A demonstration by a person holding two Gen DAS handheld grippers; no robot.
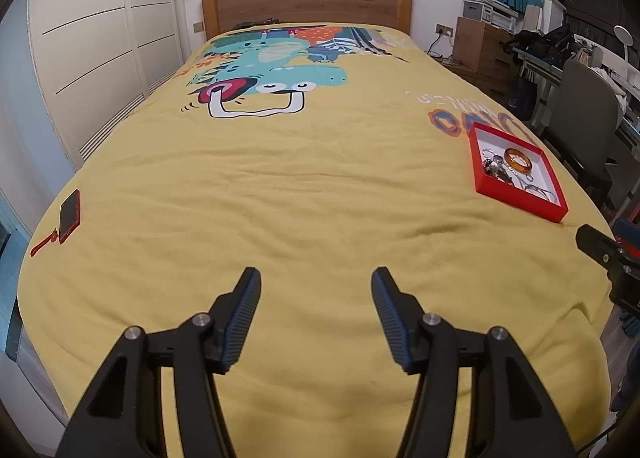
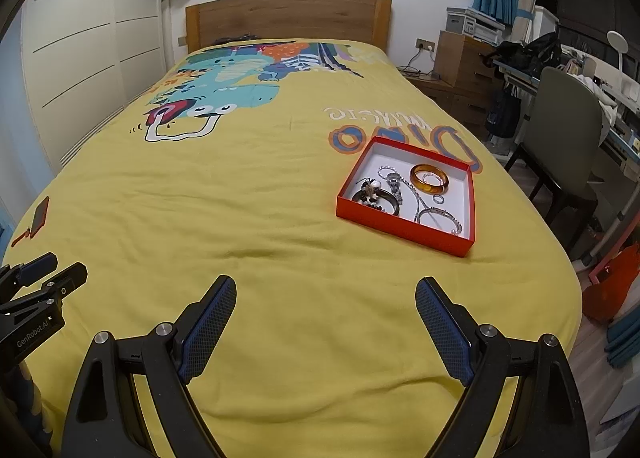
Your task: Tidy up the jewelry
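Currently, both grippers hang over the near end of a bed covered with a yellow quilt (image 2: 280, 218) printed with cartoon dinosaurs. The left gripper (image 1: 316, 286) has its two black fingers with blue ribbed pads spread apart, with nothing between them; only quilt shows in the gap. The right gripper (image 2: 326, 294) is likewise spread wide and empty.

The shallow red cardboard box with a white interior (image 2: 404, 224) lies on the quilt toward the right side of the bed, ahead of the right gripper and well apart from both. Inside it:
- an amber translucent bangle (image 2: 430, 178) near the far right corner;
- a silver-coloured wristwatch (image 2: 392, 180) beside the bangle;
- a dark ring-shaped bracelet (image 2: 386, 200) at the near left, with a small charm, possibly beaded, on it;
- a thin silver chain bracelet (image 2: 440, 216) at the near right.

A red-cased phone (image 1: 69, 216) with a strap lies on the left edge of the quilt.
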